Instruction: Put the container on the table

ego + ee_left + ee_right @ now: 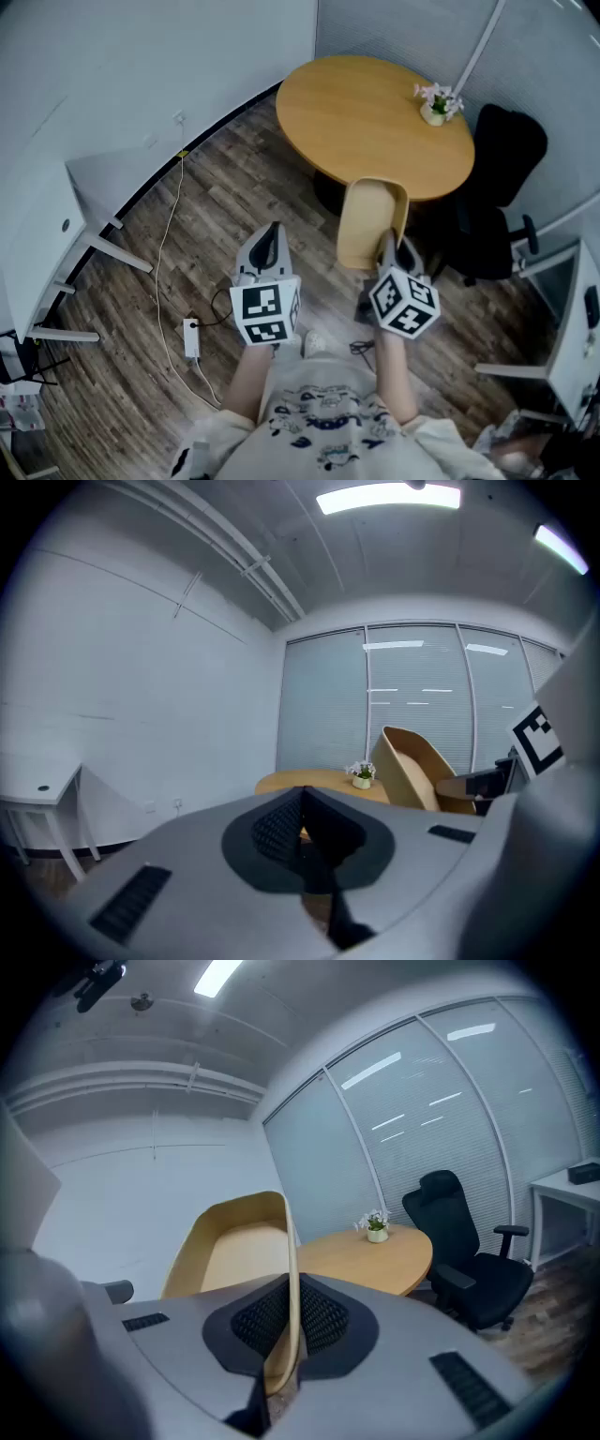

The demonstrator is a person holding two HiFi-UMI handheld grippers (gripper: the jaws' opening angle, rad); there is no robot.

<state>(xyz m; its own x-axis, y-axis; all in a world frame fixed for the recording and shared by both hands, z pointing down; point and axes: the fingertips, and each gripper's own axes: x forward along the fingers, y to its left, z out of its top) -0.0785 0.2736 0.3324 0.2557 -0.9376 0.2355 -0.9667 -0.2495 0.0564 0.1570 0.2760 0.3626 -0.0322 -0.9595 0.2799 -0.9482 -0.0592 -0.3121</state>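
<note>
A light wooden container (pixel 371 223), a shallow tray with rounded corners, hangs in the air just short of the round wooden table (pixel 366 117). My right gripper (pixel 388 246) is shut on its near rim; in the right gripper view the container (pixel 239 1246) rises from between the jaws and its thin wall is pinched at my right gripper (pixel 289 1327). My left gripper (pixel 273 236) hovers to the left over the floor, shut with nothing in it. In the left gripper view my left gripper (pixel 302 819) points at the table (pixel 309 782), with the container (pixel 417 766) to the right.
A small pot of pink flowers (pixel 438 102) stands on the table's far right. A black office chair (pixel 492 197) sits to the table's right. White desks (pixel 42 253) line the left wall, another stands at the right (pixel 577 328). A white cable and power strip (pixel 190 337) lie on the floor.
</note>
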